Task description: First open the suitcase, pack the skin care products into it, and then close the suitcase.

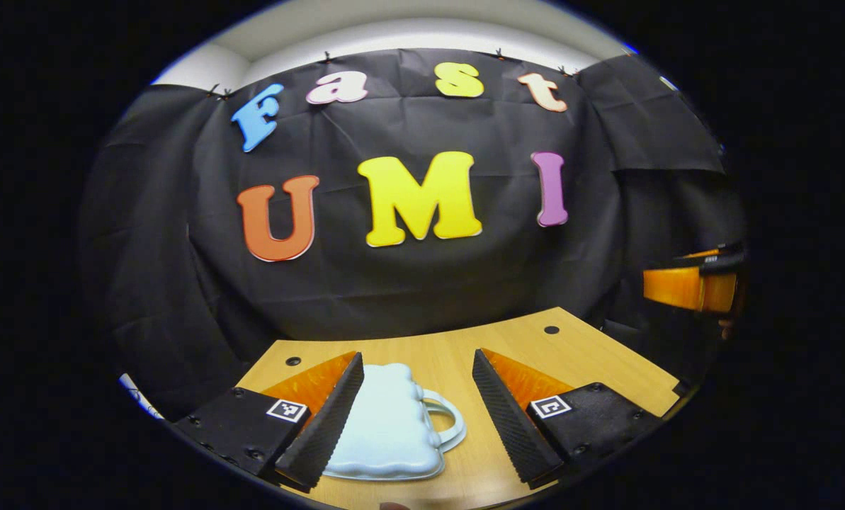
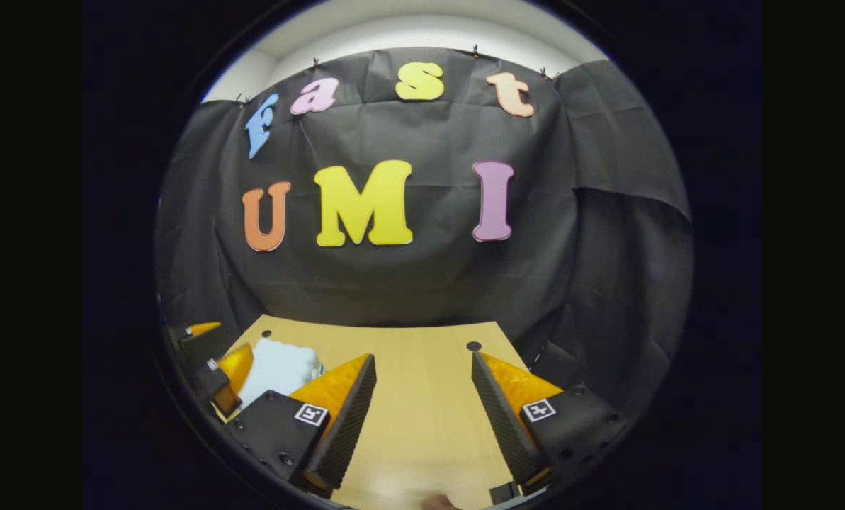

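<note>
A pale blue suitcase (image 1: 387,425) lies flat and closed on the wooden table (image 1: 535,340), its handle (image 1: 449,422) pointing right in the left gripper view. My left gripper (image 1: 416,368) hovers open over it; the case sits between the fingers, close against the left finger. In the right gripper view, my right gripper (image 2: 423,361) is open above the bare table (image 2: 422,418), with nothing between its fingers. There the suitcase (image 2: 280,368) lies to the left, with the left gripper (image 2: 213,368) over it. The right gripper (image 1: 691,287) also appears at the far right of the left gripper view.
The black cloth wall hangs just behind the table's far edge (image 2: 365,324). Small dark holes (image 1: 551,329) mark the table's far corners. The right edge of the table (image 1: 649,368) drops off beside the cloth.
</note>
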Tool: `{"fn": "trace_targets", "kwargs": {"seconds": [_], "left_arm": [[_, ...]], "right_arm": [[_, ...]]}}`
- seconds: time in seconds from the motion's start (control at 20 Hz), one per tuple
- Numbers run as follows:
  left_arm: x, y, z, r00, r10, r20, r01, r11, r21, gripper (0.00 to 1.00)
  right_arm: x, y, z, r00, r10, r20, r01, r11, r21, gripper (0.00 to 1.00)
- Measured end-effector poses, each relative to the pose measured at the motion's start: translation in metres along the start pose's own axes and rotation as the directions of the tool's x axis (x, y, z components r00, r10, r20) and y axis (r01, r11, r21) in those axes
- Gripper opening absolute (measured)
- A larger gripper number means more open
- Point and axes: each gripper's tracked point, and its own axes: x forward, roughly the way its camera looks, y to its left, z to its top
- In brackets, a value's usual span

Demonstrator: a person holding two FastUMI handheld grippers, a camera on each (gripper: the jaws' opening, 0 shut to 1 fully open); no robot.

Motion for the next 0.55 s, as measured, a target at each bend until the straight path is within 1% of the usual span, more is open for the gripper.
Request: {"fn": "trace_targets", "kwargs": {"seconds": [0.1,0.15,0.35,0.45,0.55], "left_arm": [[-0.006,0.029,0.008,0.998,0.062,0.005,-0.062,0.998,-0.002,0.98],[-0.007,0.041,0.014,0.997,0.081,0.02,-0.081,0.997,-0.012,0.99],[-0.009,0.054,0.02,0.994,0.099,0.056,-0.097,0.995,-0.033,0.98],[-0.012,0.058,0.02,0.993,0.107,0.058,-0.105,0.994,-0.033,0.98],[-0.008,0.058,0.02,0.993,0.105,0.044,-0.104,0.994,-0.027,0.98]], "right_arm": [[-0.005,0.019,0.002,1.0,0.02,0.013,-0.02,1.0,0.0,0.81],[-0.006,0.031,0.001,0.999,0.036,0.013,-0.036,0.999,0.007,0.81],[-0.009,0.054,-0.001,0.998,0.058,0.008,-0.058,0.998,-0.011,0.81],[-0.01,0.059,0.001,0.997,0.072,0.015,-0.071,0.997,-0.018,0.81],[-0.01,0.056,0.005,0.997,0.069,0.029,-0.068,0.998,-0.017,0.8]]}}
